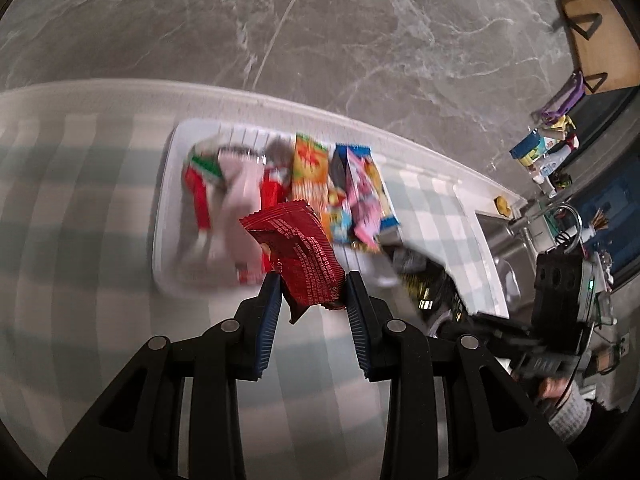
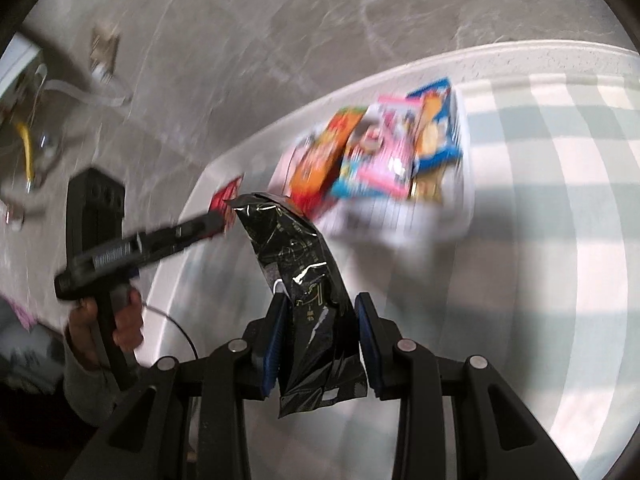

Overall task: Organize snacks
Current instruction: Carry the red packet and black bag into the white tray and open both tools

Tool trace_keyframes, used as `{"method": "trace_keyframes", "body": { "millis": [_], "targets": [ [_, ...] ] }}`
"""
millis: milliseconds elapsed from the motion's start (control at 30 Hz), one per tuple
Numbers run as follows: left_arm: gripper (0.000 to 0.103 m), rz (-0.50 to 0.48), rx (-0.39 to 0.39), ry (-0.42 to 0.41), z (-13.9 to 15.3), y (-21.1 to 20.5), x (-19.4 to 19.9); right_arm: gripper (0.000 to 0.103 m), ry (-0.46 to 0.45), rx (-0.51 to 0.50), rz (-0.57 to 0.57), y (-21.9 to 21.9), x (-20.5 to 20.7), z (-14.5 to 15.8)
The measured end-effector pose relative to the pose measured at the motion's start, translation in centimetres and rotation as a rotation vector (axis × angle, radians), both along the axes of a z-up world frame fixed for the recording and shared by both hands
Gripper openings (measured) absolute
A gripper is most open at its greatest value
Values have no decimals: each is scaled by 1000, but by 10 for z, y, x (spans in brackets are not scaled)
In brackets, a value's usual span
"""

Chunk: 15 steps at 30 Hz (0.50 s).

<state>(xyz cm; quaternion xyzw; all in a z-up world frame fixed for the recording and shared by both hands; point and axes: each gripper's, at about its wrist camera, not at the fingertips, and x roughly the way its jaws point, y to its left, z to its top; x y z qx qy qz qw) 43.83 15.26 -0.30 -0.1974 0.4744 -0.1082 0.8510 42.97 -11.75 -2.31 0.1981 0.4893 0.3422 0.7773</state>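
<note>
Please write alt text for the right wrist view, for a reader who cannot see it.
The right gripper pinches a glossy black snack packet above a green-and-white checked tablecloth. Ahead, blurred, a white plastic tray holds colourful snack packets.

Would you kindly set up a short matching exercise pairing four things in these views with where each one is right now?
Things:
1. red packet
2. black packet
3. pink packet
4. checked cloth

Places:
A. lying in the white tray among other snacks
B. spread over the table, under the tray
C. pinched in the left gripper
D. pinched in the right gripper

Pairs: 1-C, 2-D, 3-A, 4-B
</note>
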Motion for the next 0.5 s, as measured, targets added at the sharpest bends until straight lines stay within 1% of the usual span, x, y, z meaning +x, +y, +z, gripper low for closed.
{"method": "trace_keyframes", "body": {
  "millis": [167, 267, 500],
  "targets": [
    [30, -30, 20, -5, -2, 8, 49, 36, 15, 22, -87, 1, 52, 8],
    [30, -44, 36, -9, -5, 10, 68, 36, 31, 33, -125, 3, 77, 10],
    [30, -70, 65, -10, -13, 9, 90, 36, 44, 21, -165, 14, 109, 9]
  ]
}}
